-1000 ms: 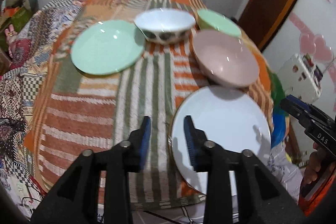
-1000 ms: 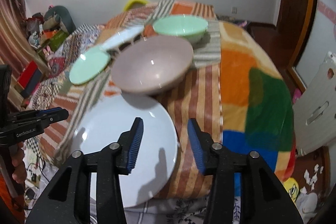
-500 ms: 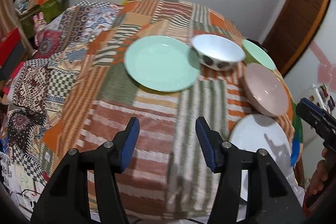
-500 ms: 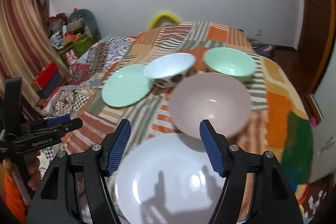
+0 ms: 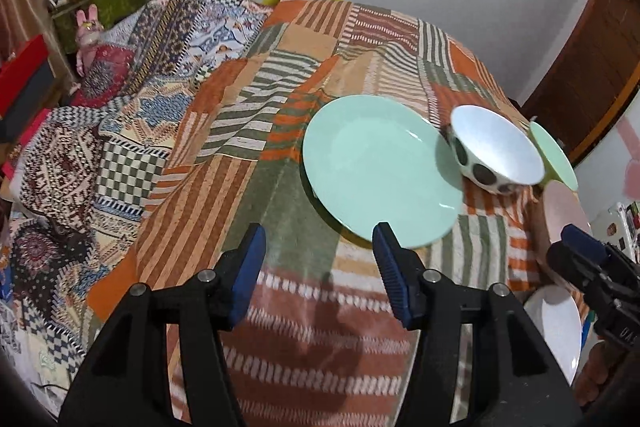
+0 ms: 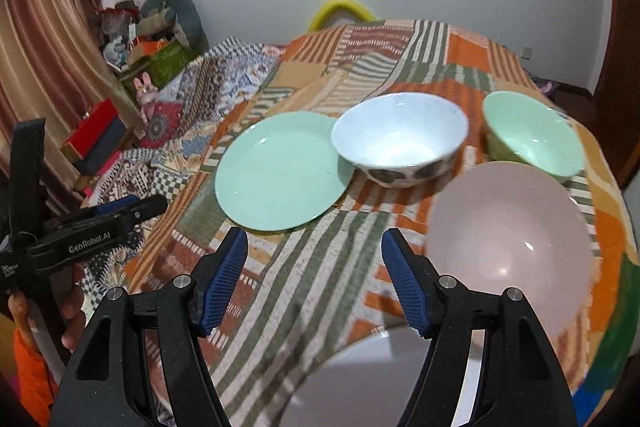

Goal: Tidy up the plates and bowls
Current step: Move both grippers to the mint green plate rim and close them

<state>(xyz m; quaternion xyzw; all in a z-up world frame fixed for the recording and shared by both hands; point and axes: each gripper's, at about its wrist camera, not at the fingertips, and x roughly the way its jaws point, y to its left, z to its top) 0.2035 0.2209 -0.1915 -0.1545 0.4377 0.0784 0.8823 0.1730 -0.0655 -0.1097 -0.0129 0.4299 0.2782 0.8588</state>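
Left hand-held gripper (image 5: 318, 267) and right hand-held gripper (image 6: 314, 273) both wide, empty; green bowl (image 6: 532, 143) whole only from right.

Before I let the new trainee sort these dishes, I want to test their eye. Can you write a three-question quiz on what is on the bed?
1. True or false: the left tongs are holding the green plate.
2. How many bowls are there?
3. Which dish lies nearest the right tongs? A) green bowl B) white plate C) spotted bowl

Key
1. False: both tongs are open and hold nothing.
2. Three: the spotted bowl, the green bowl and the pink bowl.
3. B
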